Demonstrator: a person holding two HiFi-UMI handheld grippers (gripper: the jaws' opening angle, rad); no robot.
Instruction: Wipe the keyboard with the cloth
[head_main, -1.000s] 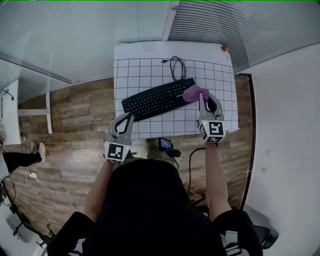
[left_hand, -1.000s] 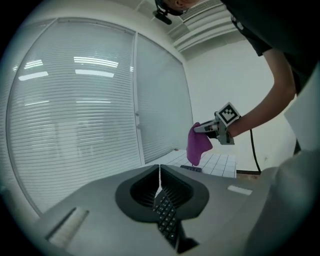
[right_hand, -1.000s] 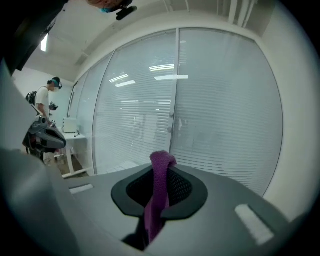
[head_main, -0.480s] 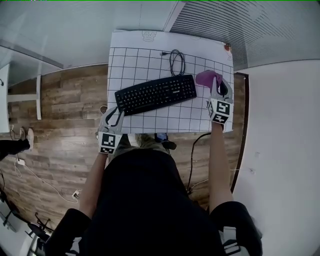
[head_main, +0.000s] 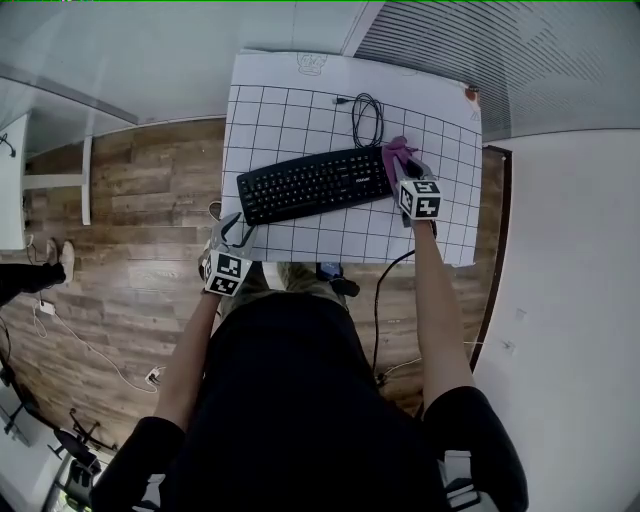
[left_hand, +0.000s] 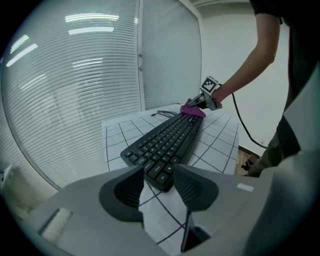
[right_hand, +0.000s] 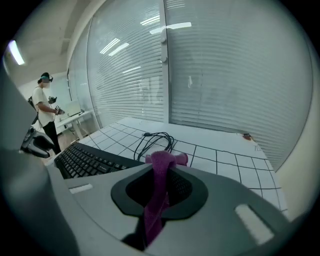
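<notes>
Gridded white surface (head_main: 300, 110), black keyboard (head_main: 312, 184) lying slantwise across its middle. Left gripper (head_main: 236, 228) hangs at the front edge by the keyboard's left end, jaws just opening, apart, nothing between them. Right gripper (head_main: 403, 168) is clamped on the purple cloth (head_main: 397, 150) at the keyboard's right end. Black cable (head_main: 367, 118) lies coiled just behind.
</notes>
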